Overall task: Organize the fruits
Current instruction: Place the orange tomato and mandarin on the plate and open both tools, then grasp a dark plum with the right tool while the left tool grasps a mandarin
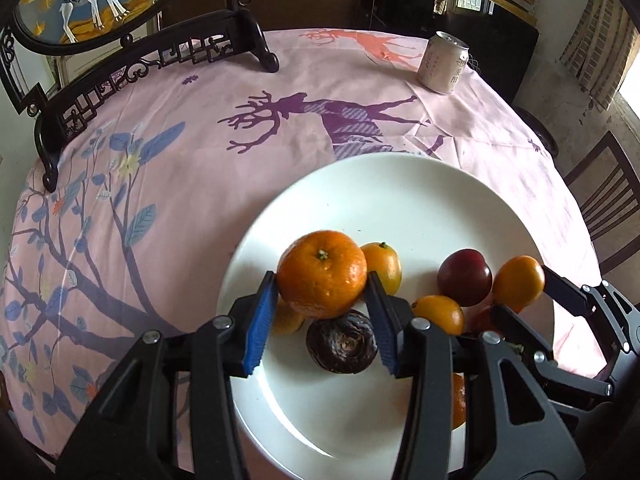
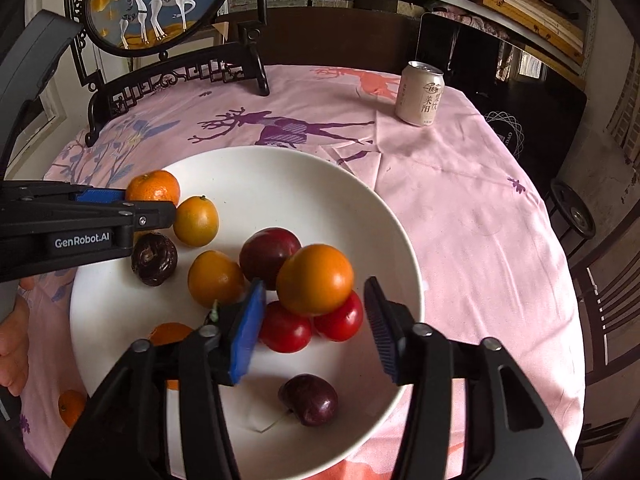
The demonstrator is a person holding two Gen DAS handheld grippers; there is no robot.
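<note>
Plate: white plate [image 2: 384, 216] seen on the pink-clothed table [image 2: 480, 216], holding the gathered fruit.
Left tongs [image 1: 322, 280]: mandarin [image 1: 322, 272] pinched between the blue pads, above the plate's left part.
Right tongs [image 2: 314, 304]: spread, pads clear of the orange fruit [image 2: 315, 279] stacked on two red fruits [image 2: 285, 327].
Can [image 2: 420, 94]: upright beyond the plate.
</note>
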